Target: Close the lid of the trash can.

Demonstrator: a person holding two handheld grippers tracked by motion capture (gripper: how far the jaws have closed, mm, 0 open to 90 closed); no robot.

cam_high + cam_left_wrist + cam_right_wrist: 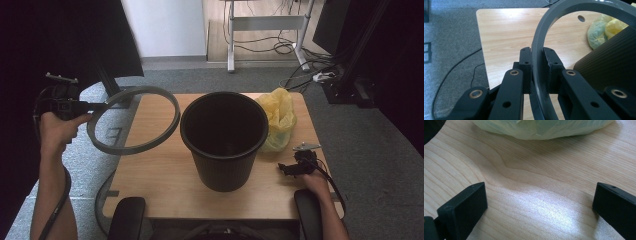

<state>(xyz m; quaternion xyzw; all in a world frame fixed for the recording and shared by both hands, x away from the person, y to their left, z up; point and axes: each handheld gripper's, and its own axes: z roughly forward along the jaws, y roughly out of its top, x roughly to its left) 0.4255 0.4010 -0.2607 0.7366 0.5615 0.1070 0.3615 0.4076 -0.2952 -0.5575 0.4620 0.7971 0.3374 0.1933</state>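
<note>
Left hand-held gripper (102, 105): it pinches the grey ring (134, 120) by its rim; in the left gripper view the pads (526, 62) press on both sides of the rim (537, 57).
Ring: it hangs in the air, tilted, over the left edge of the counter (160, 175), beside the bin (224, 137) and not touching it.
Bin: black, upright, in the middle of the counter; its mouth is bare, no bag lines it and no ring sits on it.
Bag (278, 117): yellow, crumpled, lying on the counter behind and to the right of the bin, touching its side as far as I can see.
Right hand-held gripper (286, 169): low on the counter at the right of the bin, jaws spread wide with nothing between them; in the right gripper view the bag (541, 128) lies just ahead.
Done, as I judge: the ring is off the bin and is kept aside.
Left, as I judge: to take the bag, open it into the bin, fold it over the mouth, then set the ring back on top.
</note>
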